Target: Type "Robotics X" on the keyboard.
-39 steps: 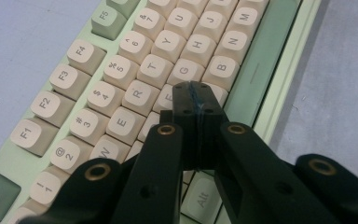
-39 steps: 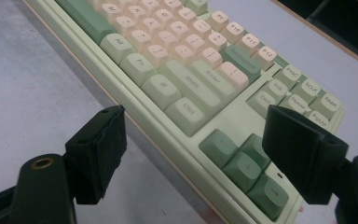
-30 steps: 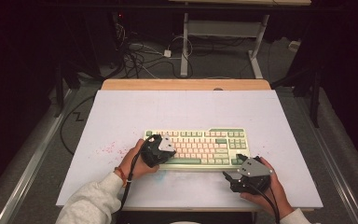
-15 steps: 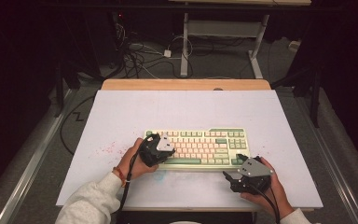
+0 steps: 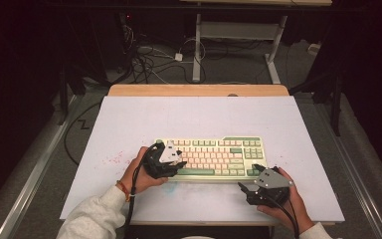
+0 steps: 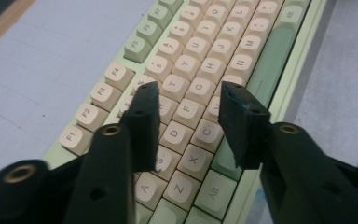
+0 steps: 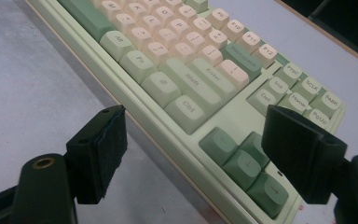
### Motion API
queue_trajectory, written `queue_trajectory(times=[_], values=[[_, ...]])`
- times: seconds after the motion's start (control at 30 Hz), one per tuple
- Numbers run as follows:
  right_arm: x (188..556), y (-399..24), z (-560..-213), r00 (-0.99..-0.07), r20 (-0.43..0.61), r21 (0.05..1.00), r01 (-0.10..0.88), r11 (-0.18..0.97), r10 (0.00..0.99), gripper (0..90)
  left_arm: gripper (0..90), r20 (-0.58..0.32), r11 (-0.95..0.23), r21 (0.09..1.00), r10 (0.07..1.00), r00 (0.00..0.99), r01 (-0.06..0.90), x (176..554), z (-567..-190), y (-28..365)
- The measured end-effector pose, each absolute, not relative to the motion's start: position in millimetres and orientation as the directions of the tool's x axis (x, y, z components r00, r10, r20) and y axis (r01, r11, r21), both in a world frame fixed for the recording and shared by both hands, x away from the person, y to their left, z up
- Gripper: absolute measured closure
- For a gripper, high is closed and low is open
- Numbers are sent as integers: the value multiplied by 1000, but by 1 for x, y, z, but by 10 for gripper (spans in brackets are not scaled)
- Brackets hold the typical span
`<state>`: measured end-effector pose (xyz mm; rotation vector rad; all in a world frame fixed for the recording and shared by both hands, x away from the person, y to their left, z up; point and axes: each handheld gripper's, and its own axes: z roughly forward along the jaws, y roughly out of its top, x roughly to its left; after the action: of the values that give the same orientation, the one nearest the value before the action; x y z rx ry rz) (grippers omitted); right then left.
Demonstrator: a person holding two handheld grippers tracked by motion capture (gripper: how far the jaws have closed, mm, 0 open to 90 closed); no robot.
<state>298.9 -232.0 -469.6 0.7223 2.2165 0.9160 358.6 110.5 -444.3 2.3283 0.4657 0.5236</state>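
Left tongs (image 5: 179, 163) sit over the left end of the keyboard (image 5: 219, 152). Their jaws have just been opening and now stand half apart above the letter keys (image 6: 186, 109), with nothing gripped between them; the left gripper view shows the tips hovering over the T–G–C area. The keyboard lies flat near the front middle of the white surface (image 5: 129, 124), its long side running across.

Risk, left side: the jaw tips are very close to the keycaps. A small dip could snag a cap edge, press keys unintentionally, or lever a cap off.

Right tongs (image 5: 243, 190) rest just off the keyboard's front right corner, jaws wide, nothing held. In the right gripper view the arrow keys (image 7: 242, 161) lie between the pads. Risk: closing here could nip the case edge and skew or tilt the keyboard; a one-sided push would slide it on the smooth surface.

Surroundings: faint reddish specks (image 5: 112, 158) left of the keyboard. Cables (image 5: 144, 59) lie on the floor beyond the far edge, well apart. Nothing obstructs either approach.
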Motion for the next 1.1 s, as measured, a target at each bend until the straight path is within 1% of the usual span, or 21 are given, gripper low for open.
queue_trajectory(times=[0.1, 0.2, 0.3, 0.37, 0.43, 0.53, 0.7, 0.9, 1.03, 1.1], values=[[299, -232, -469, -654, -337, 755, 242, 609, 677, 225, 434, 267, -682, 711, 486, 832, 171, 354, -445, 114], [298, -232, -469, -655, -336, 757, 239, 608, 677, 224, 367, 276, -661, 733, 504, 819, 159, 349, -445, 121], [298, -232, -469, -655, -336, 758, 239, 607, 677, 224, 300, 292, -659, 736, 513, 807, 153, 345, -448, 126], [298, -232, -469, -655, -336, 757, 239, 608, 676, 224, 264, 287, -655, 737, 526, 801, 167, 343, -450, 130], [298, -232, -469, -655, -337, 757, 238, 608, 676, 223, 244, 301, -656, 736, 538, 788, 167, 341, -453, 133], [298, -232, -469, -657, -335, 758, 239, 608, 676, 223, 207, 286, -638, 750, 553, 783, 176, 339, -455, 138], [298, -232, -468, -657, -336, 757, 238, 608, 675, 224, 189, 284, -632, 754, 559, 779, 180, 332, -458, 148], [298, -232, -468, -656, -336, 758, 237, 608, 676, 223, 191, 281, -633, 747, 580, 765, 205, 324, -464, 161], [298, -231, -469, -658, -337, 756, 237, 610, 674, 223, 207, 274, -625, 746, 602, 750, 229, 322, -468, 171], [298, -231, -469, -657, -337, 757, 237, 609, 674, 223, 239, 269, -624, 743, 608, 747, 240, 321, -469, 175]])
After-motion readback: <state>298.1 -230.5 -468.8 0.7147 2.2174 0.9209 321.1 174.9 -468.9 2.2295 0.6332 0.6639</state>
